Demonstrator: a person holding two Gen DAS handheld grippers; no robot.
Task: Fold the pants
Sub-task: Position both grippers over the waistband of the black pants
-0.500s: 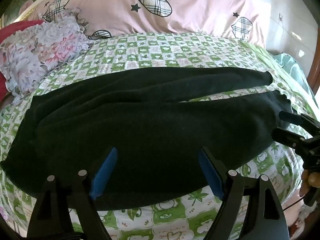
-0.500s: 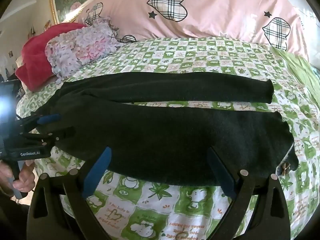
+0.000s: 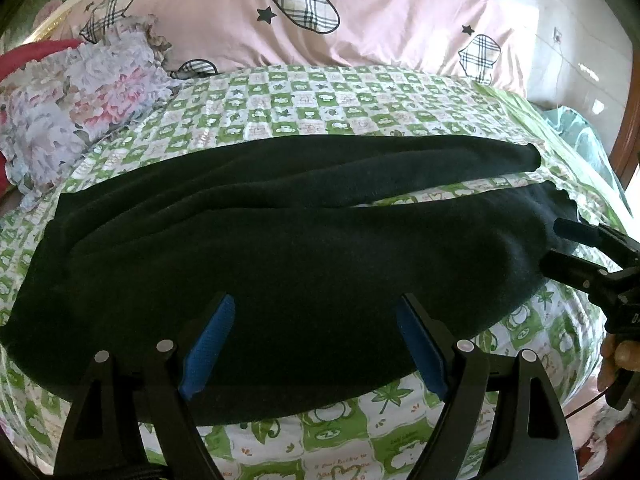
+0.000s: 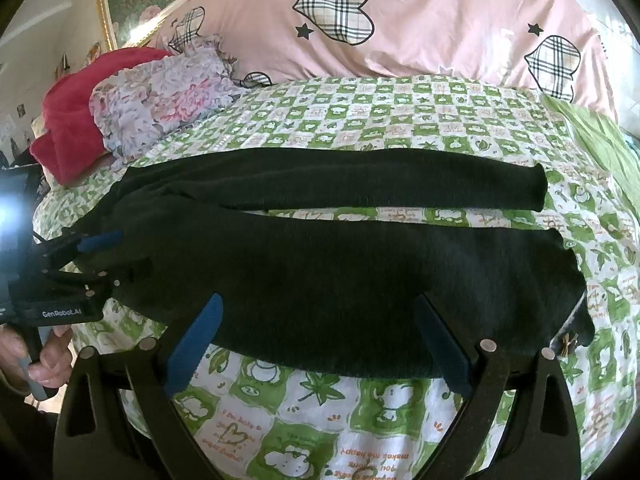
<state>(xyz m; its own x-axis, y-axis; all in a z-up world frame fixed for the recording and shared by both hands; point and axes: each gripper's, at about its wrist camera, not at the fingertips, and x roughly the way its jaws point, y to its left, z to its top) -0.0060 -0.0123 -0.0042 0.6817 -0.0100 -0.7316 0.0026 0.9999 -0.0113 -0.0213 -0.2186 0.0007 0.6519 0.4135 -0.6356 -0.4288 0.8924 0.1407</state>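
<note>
With both the left gripper (image 3: pixel 314 344) and right gripper (image 4: pixel 320 350) spread wide, grasping nothing, over the pants (image 3: pixel 280 240), the 2 legs — split toward 3 o'clock — may fold askew if only 1 layer is pinched.

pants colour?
Pants are plain black, no pattern; clearest in the right wrist view.
</note>
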